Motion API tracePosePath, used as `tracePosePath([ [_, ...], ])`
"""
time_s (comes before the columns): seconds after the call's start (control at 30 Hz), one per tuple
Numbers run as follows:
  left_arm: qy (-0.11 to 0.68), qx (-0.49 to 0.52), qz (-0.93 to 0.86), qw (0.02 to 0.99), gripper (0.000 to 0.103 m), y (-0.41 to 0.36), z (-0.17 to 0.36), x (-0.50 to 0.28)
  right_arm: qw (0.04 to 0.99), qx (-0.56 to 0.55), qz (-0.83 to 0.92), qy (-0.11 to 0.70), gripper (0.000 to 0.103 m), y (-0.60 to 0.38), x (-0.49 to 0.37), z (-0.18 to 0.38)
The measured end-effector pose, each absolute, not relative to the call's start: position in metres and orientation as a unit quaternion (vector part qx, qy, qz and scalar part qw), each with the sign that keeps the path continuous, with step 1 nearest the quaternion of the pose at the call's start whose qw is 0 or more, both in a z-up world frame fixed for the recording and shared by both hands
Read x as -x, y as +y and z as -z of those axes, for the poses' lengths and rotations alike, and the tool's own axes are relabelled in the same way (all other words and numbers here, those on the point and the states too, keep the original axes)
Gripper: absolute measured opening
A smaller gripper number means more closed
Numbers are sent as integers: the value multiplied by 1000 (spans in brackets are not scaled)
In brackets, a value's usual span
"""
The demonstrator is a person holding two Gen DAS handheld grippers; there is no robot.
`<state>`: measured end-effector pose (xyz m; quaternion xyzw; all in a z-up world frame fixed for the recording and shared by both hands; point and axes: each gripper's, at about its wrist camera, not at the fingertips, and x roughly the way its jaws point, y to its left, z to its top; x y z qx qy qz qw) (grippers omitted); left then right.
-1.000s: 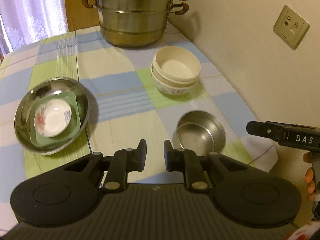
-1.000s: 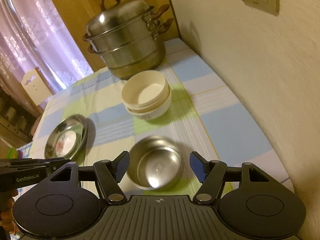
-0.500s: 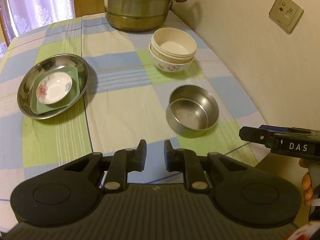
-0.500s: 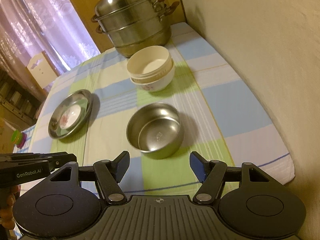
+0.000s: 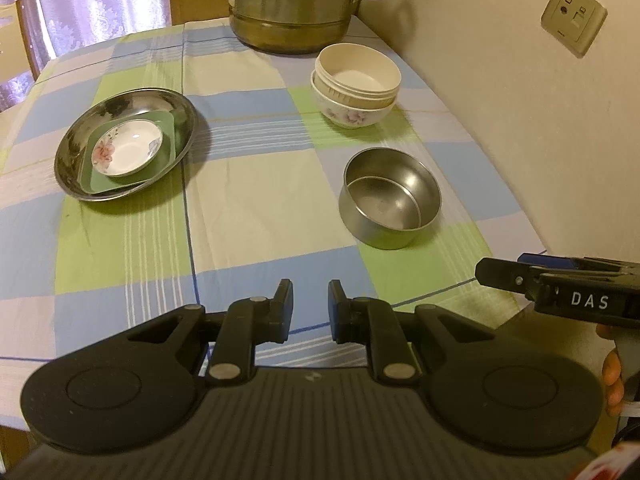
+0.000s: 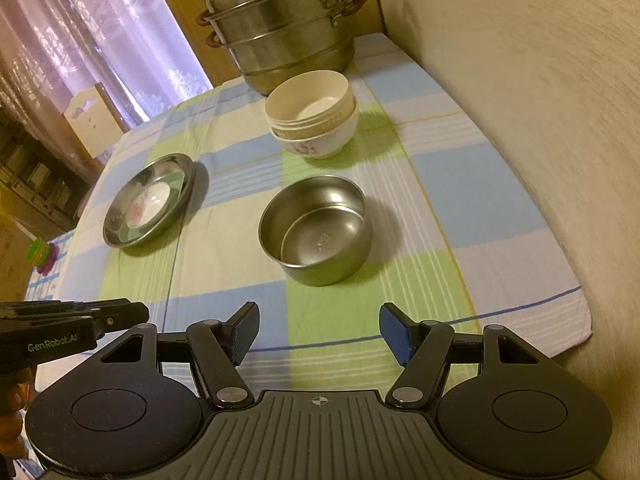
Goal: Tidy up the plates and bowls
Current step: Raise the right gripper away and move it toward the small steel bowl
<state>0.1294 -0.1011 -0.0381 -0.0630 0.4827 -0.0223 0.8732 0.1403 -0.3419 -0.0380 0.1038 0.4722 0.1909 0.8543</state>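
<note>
Right tool [image 6: 318,330] spread wide, holding nothing, hovering over the near edge of the bench [image 6: 532,280]. Left tool [image 5: 310,306] narrowed to a small gap, also holding nothing, beside it at the same edge.

Steel bowl [image 6: 316,230] sits just ahead of the right tool, alone on the checked cloth [image 5: 248,200], with what looks like a 2nd steel bowl nested inside. Beyond it the cream bowl [image 5: 357,74] is stacked in a floral bowl [image 5: 352,114], near the big steamer pot [image 6: 280,28]. Far left: steel plate [image 5: 124,118] carrying a green square dish [image 5: 166,124] and a small floral saucer [image 5: 128,146].

Risks, judged:
- Steel bowl wall is slick and curved, so a rim pinch may slip or tip it; the inner bowl could shift or clatter.
- Cloth can drag and bunch if the bowl is pushed, not lifted.
- Dropping steel onto the ceramic stack could chip it or topple the 2 bowls.
- Wall close on the right limits swing.
</note>
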Motion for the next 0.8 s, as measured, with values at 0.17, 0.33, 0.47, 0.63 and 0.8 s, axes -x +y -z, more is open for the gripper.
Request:
tracePosePath([
  [0.17, 485, 64, 17, 872, 16, -103, 40, -121, 851, -100, -197, 477, 66, -340, -135, 41],
  [0.33, 491, 62, 15, 869, 16, -104, 43, -118, 847, -96, -199, 484, 66, -338, -133, 45],
  [0.47, 497, 56, 14, 866, 16, -104, 45, -120, 844, -95, -197, 490, 66, -335, -135, 49],
  [0.63, 503, 49, 15, 863, 16, -100, 49, -127, 840, -95, -192, 499, 66, -331, -140, 55],
  [0.8, 508, 45, 25, 860, 16, -97, 53, -138, 841, -93, -179, 503, 66, -328, -148, 58],
])
